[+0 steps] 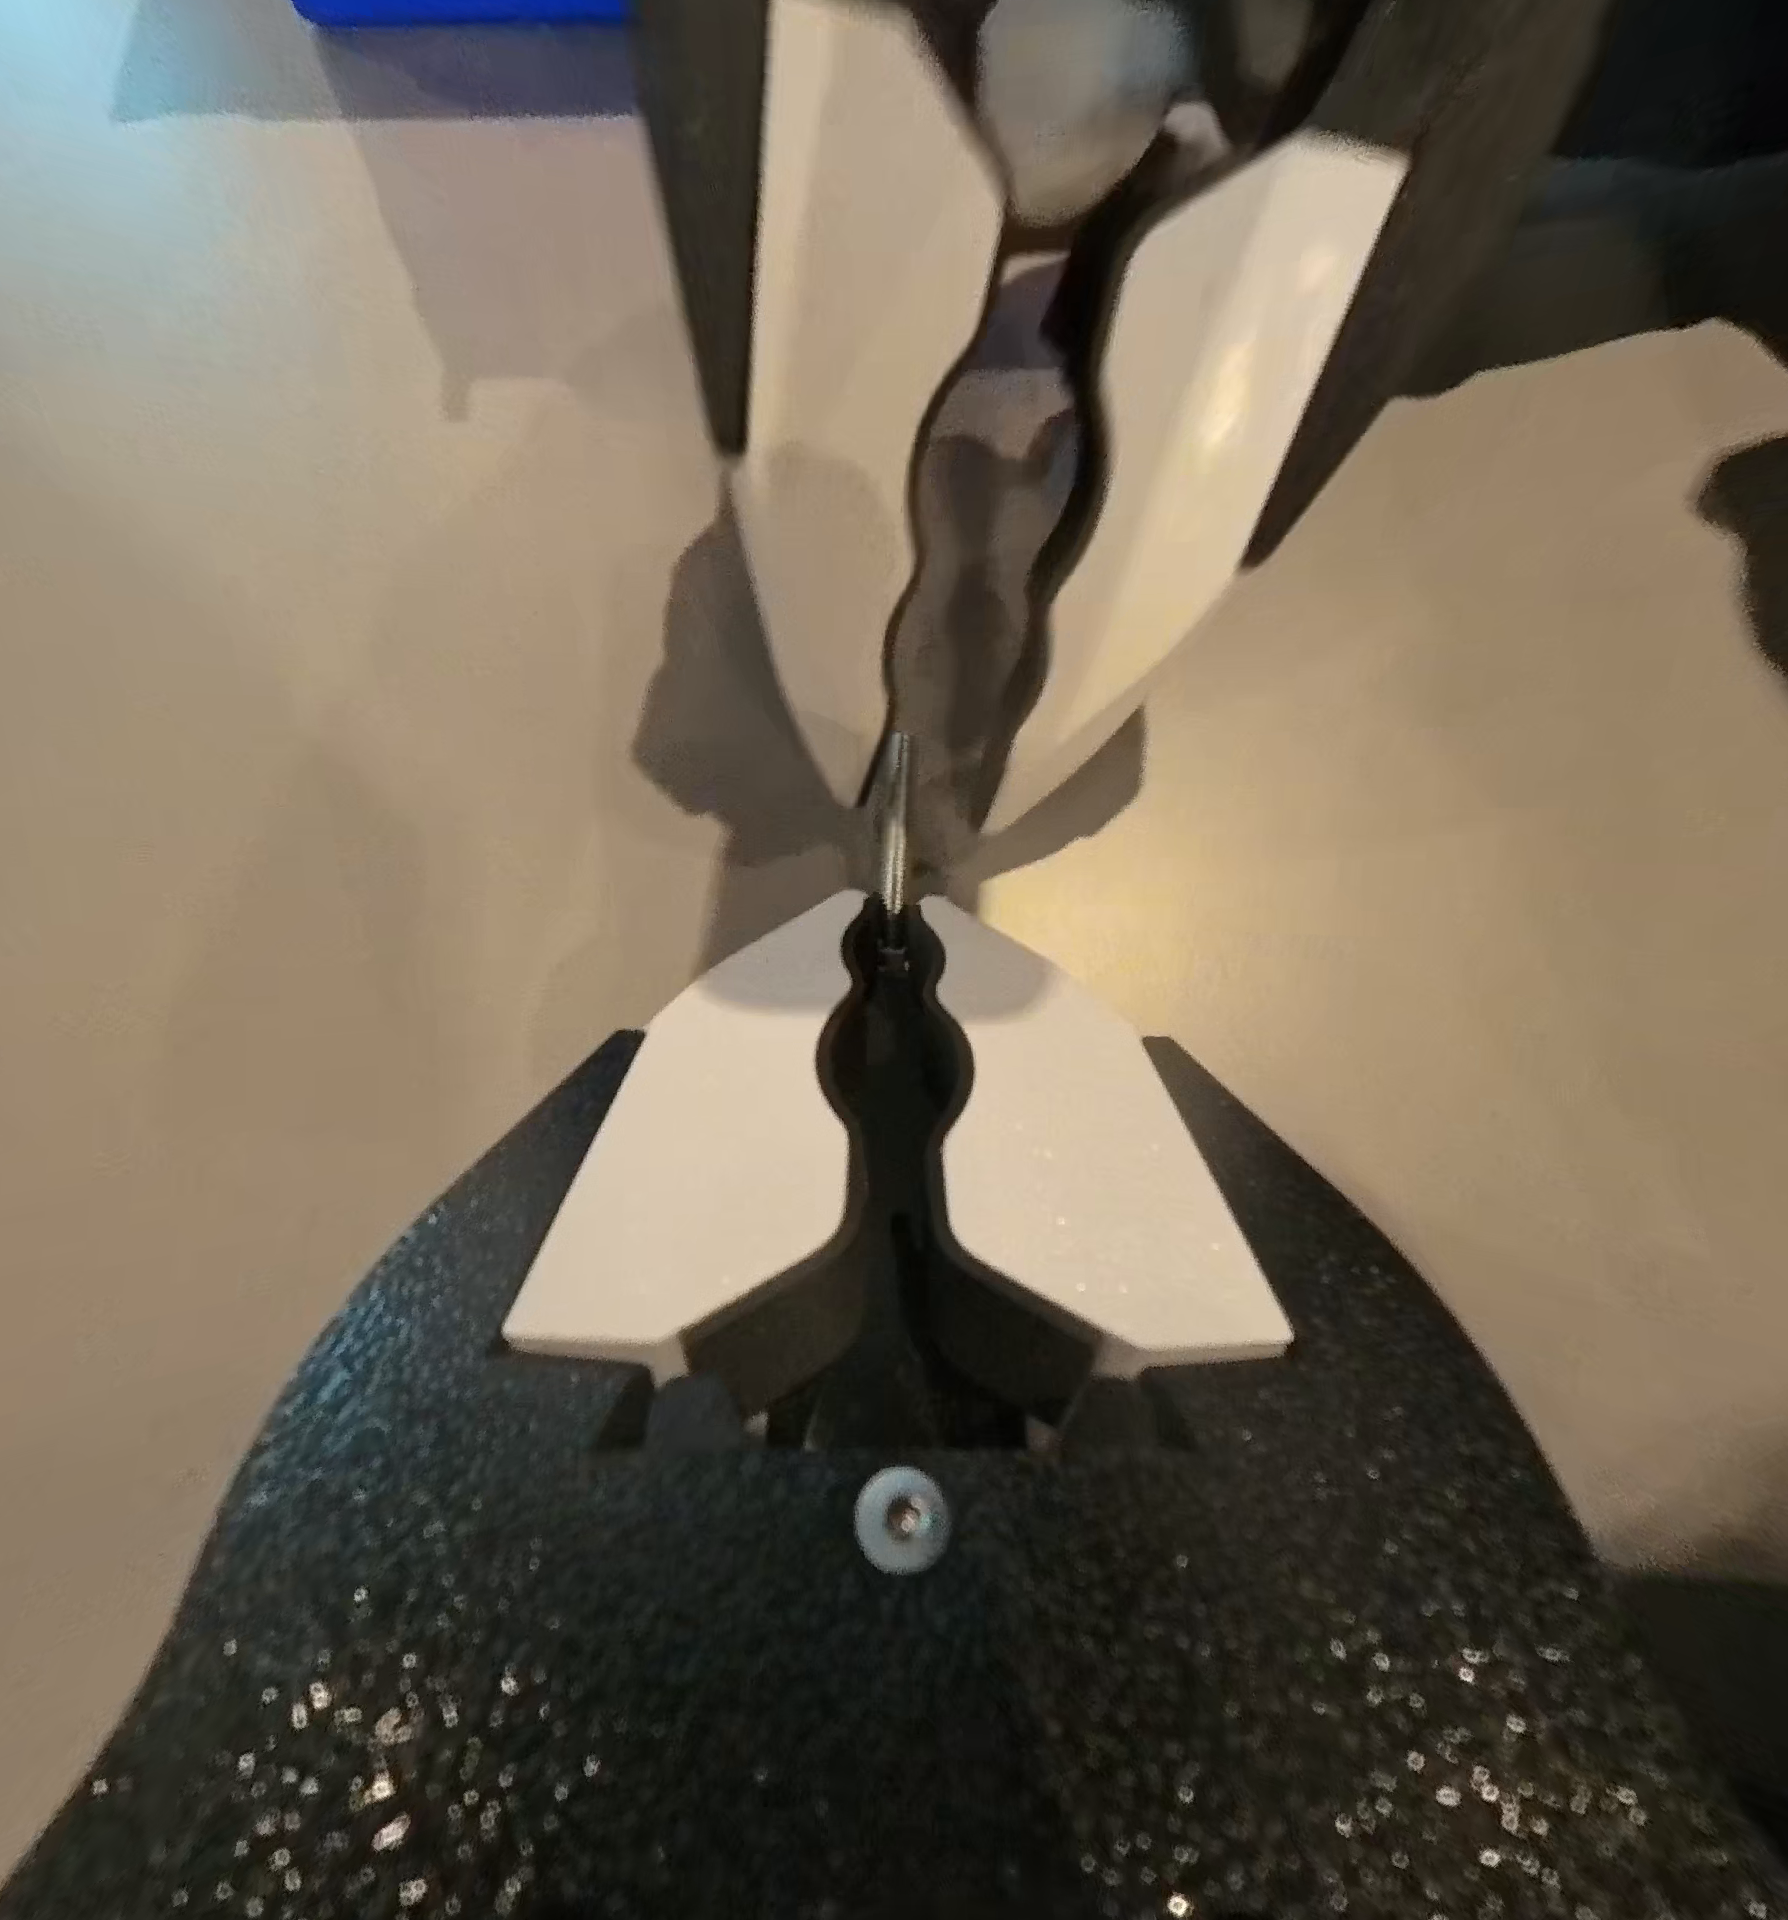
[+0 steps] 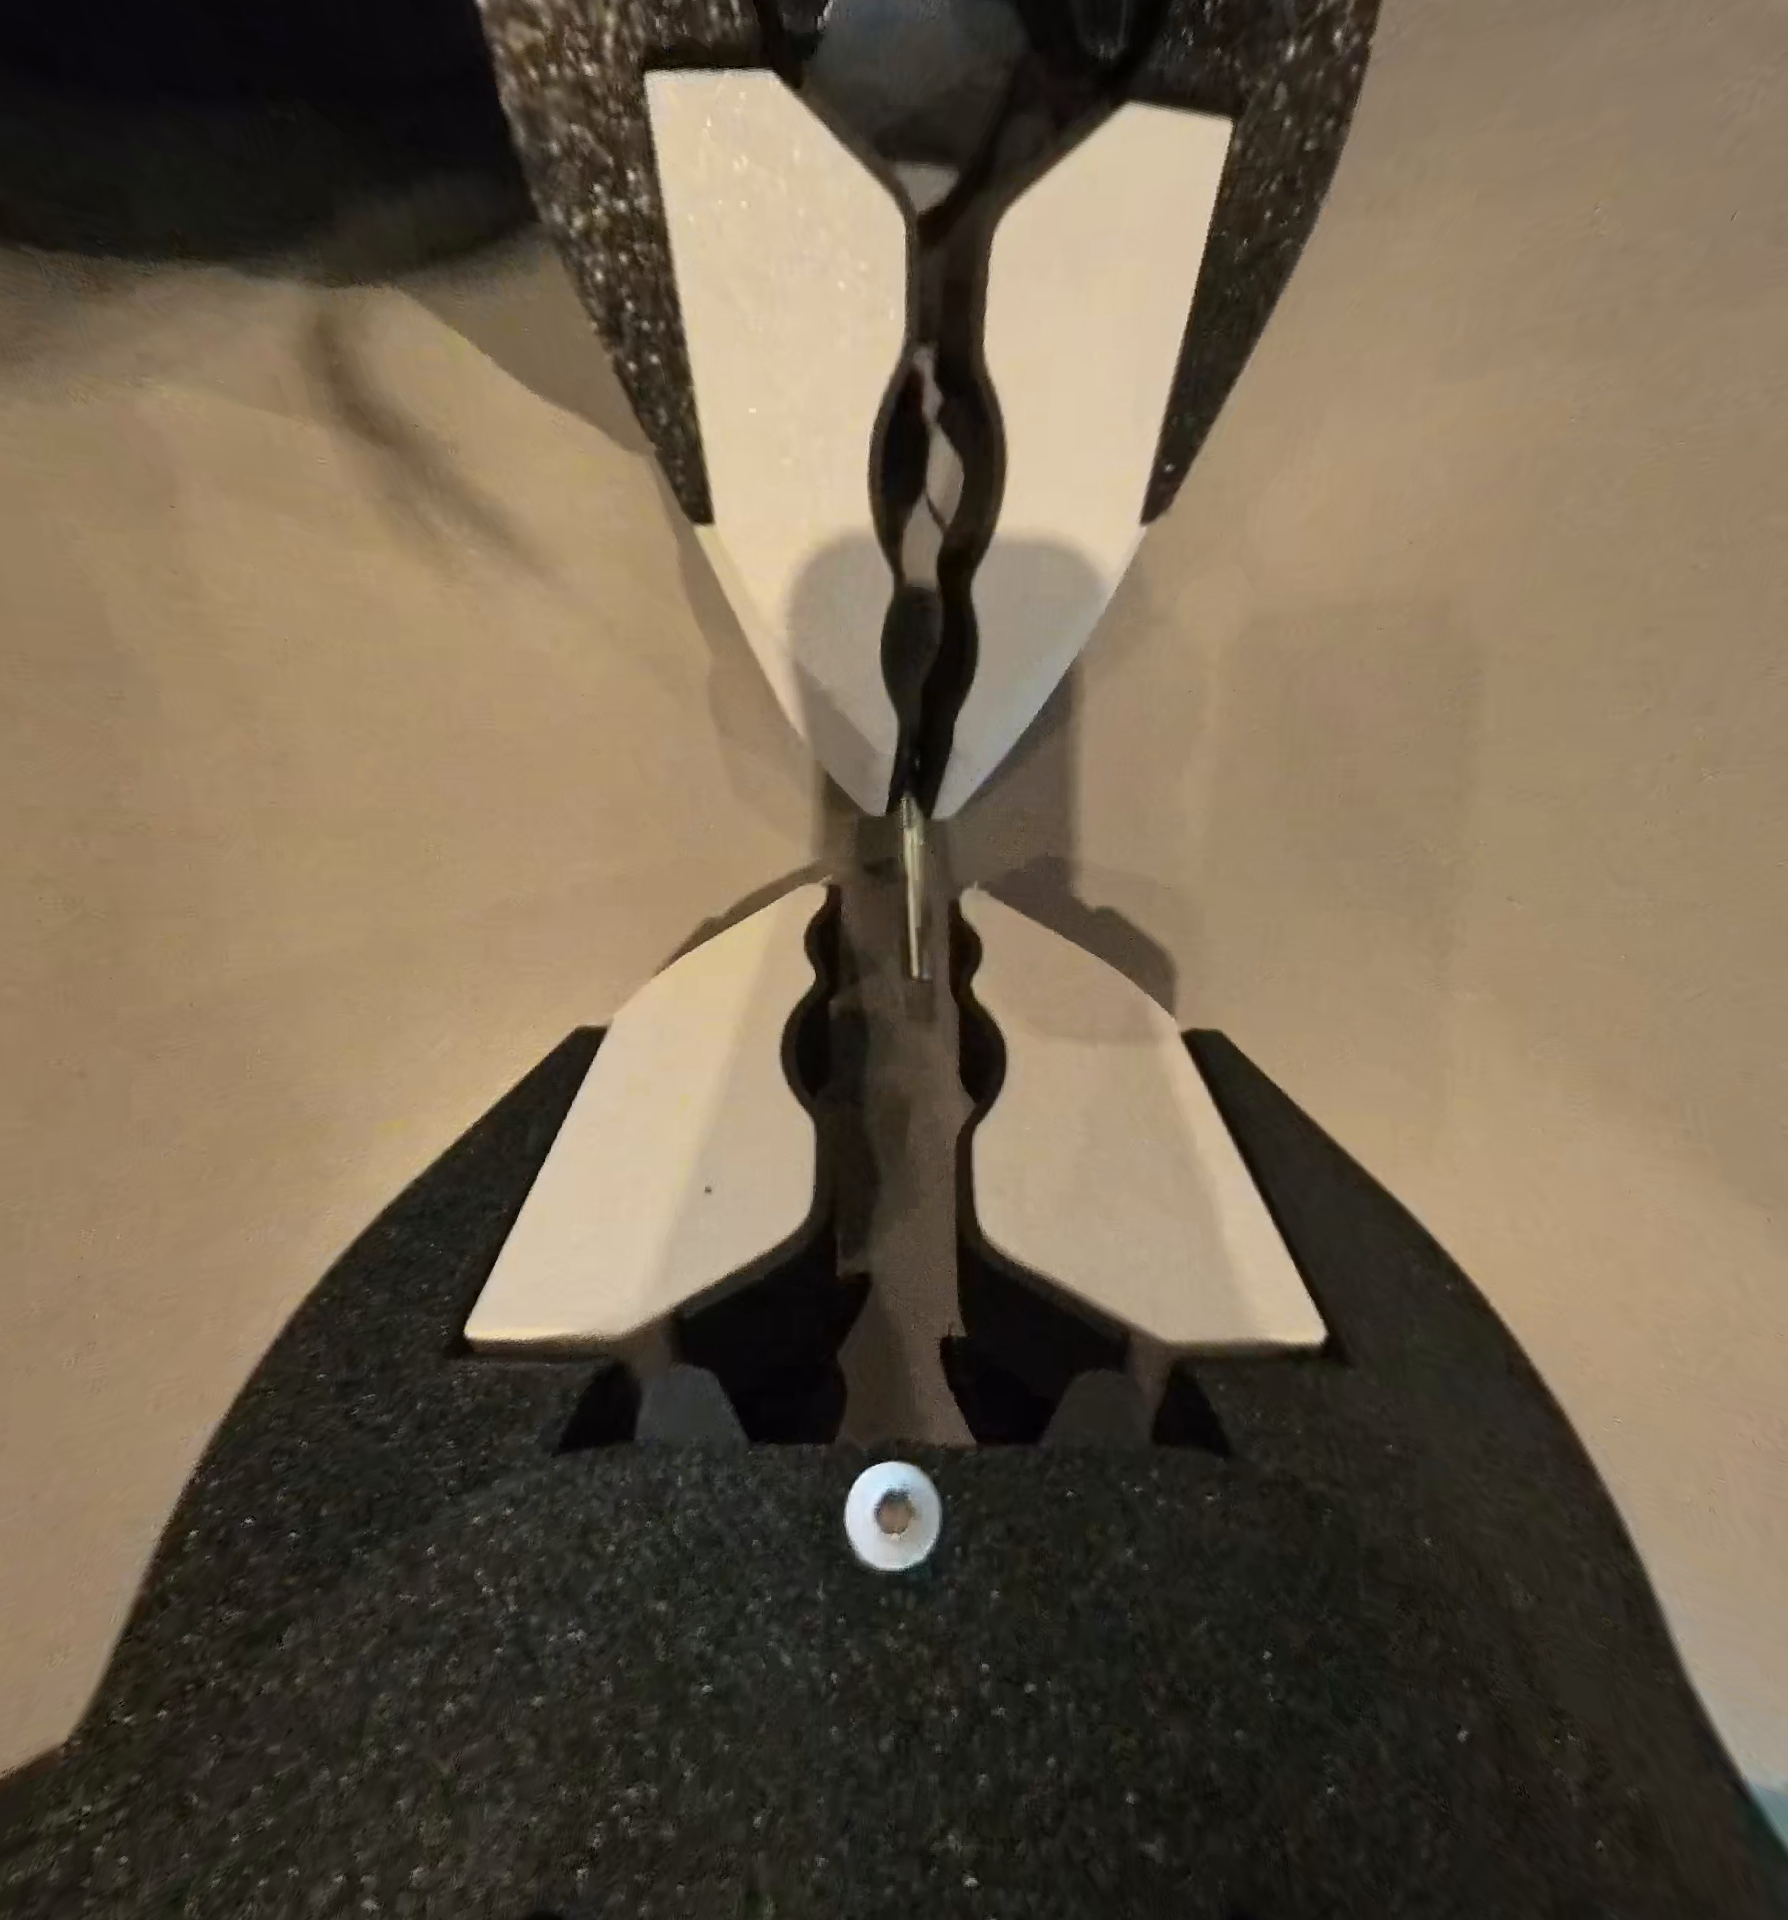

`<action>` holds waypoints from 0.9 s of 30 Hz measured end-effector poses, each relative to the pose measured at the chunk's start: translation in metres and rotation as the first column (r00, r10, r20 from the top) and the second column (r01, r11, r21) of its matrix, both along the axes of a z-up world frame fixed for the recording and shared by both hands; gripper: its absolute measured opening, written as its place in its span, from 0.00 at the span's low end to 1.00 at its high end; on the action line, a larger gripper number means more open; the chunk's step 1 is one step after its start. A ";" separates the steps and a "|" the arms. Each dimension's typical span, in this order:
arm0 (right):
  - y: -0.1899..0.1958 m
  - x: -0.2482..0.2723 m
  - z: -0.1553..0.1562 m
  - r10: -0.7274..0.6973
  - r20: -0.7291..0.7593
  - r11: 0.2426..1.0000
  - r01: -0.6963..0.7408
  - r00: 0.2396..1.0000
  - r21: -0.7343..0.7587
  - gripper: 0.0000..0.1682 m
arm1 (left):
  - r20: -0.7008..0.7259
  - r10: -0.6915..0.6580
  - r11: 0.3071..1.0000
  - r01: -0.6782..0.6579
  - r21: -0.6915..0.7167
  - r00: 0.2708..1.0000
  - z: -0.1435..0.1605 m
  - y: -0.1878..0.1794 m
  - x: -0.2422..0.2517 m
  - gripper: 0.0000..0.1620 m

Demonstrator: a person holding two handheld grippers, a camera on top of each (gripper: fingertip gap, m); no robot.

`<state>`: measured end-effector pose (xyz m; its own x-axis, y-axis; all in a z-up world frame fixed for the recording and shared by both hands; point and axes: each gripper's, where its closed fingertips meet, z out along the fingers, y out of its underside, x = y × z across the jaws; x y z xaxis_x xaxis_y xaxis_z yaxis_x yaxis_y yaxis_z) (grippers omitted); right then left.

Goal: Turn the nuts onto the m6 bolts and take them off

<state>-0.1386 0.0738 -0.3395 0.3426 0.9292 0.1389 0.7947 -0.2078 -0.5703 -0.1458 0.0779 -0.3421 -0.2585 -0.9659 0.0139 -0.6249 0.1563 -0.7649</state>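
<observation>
Between two hand-held grippers, left [image 1: 895,914] and right [image 2: 895,914]; one bolt [image 2: 913,894].

Shiny threaded metal bolt [image 1: 898,831]; matt white fingers [image 1: 755,1174]; smooth beige table [image 1: 246,727].

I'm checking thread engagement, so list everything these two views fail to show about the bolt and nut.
1. Head of the bolt: in both views it is buried between the shut fingers of the left gripper.
2. Nut: neither view shows one clearly, because the threaded shaft is too small and blurred.
3. Blue object: in the left wrist view it is cut off by the top edge.
</observation>
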 end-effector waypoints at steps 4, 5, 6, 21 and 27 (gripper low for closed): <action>0.005 -0.002 -0.005 0.009 0.039 1.000 -0.009 0.999 -0.003 0.03 | 0.010 -0.005 0.999 0.005 0.037 1.000 0.000 0.000 0.000 0.03; 0.005 -0.001 -0.005 0.007 0.042 1.000 -0.007 0.999 -0.005 0.03 | 0.019 -0.007 0.998 0.005 0.062 1.000 0.000 0.001 0.000 0.03; 0.006 -0.001 -0.004 0.003 0.043 1.000 -0.003 0.999 0.004 0.03 | 0.039 -0.006 0.995 0.002 0.096 0.999 0.002 0.001 0.001 0.03; 0.008 0.311 0.111 -0.788 0.234 0.614 0.757 0.570 0.224 0.03 | 0.277 0.283 0.955 -0.296 0.003 0.918 0.041 0.042 0.003 0.40; 0.007 0.381 0.029 -0.665 0.541 0.629 0.777 0.515 0.034 0.04 | 0.218 0.288 0.956 -0.292 -0.015 0.932 0.032 0.040 0.003 0.38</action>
